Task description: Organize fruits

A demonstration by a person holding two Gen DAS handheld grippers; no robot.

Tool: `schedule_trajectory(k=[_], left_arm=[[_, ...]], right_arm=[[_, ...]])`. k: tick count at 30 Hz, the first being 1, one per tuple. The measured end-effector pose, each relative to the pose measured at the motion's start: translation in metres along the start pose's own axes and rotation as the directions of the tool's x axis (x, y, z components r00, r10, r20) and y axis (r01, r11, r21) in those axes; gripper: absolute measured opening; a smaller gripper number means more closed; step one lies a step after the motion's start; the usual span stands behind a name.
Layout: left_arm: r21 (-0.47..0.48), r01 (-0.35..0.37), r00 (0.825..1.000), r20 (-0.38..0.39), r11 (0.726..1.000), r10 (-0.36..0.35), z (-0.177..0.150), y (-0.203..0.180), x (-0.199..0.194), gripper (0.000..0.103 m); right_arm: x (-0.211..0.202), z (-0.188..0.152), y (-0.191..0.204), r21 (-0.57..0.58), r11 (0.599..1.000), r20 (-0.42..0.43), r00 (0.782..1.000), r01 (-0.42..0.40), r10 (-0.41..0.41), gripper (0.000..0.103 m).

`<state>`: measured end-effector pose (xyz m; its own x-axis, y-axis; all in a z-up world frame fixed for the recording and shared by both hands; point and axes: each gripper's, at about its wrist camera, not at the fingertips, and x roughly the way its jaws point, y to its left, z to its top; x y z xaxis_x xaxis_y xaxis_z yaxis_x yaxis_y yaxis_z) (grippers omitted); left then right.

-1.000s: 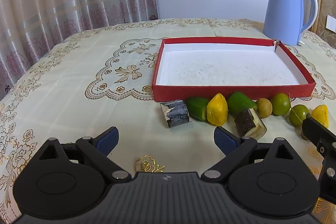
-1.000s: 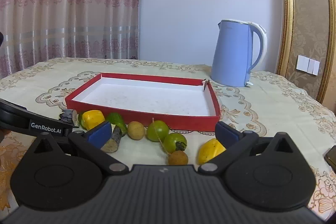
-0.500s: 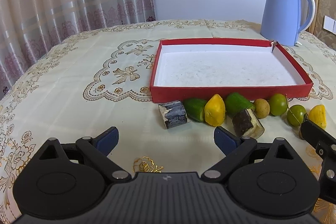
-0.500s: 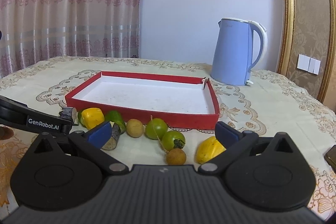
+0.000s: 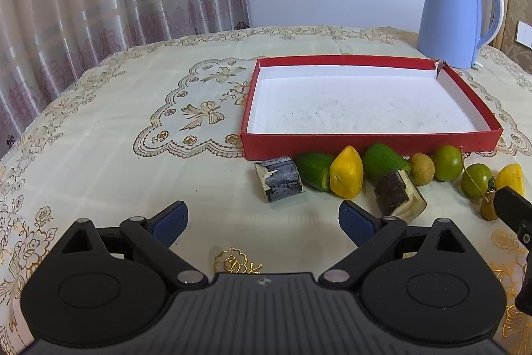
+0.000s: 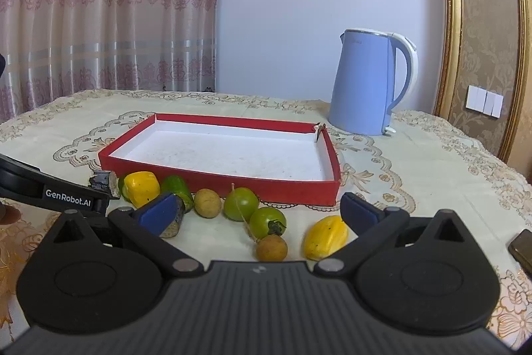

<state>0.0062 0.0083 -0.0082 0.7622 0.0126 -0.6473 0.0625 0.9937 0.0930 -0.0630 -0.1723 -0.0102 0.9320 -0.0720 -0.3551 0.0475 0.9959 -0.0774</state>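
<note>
Fruits (image 5: 345, 172) lie in a row on the tablecloth (image 5: 99, 155) along the near wall of the empty red tray (image 5: 365, 142), kettle (image 5: 455, 15) behind, left gripper (image 5: 262, 218) and right gripper (image 6: 257, 210) both spread wide, holding nothing.

Each gripper, the left gripper (image 5: 262, 218) and the right gripper (image 6: 257, 210), is black ribbed plastic with blue finger pads (image 6: 156, 212), silver screws and white "GenRobot.AI" lettering.

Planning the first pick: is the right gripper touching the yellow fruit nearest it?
Apart. In the right wrist view the right gripper is open, and tablecloth shows between its fingers and the yellow fruit.
</note>
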Motion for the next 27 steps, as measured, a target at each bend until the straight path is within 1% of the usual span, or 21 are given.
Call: schedule_trajectory(k=[15,27], left_arm=[[-0.005,-0.008,1.0,-0.026,1.0,0.007,0.0008,0.0019,0.0069,0.098],[-0.005,-0.007,1.0,-0.028,1.0,0.007,0.0009,0.0021,0.0071,0.098]], right_arm=[[-0.0024,0.001,0.0028,-0.012,1.0,0.002,1.0,-0.012,0.012,0.103],[-0.0025,0.0017,0.0035,-0.016,1.0,0.0,1.0,-0.017,0.017,0.103]])
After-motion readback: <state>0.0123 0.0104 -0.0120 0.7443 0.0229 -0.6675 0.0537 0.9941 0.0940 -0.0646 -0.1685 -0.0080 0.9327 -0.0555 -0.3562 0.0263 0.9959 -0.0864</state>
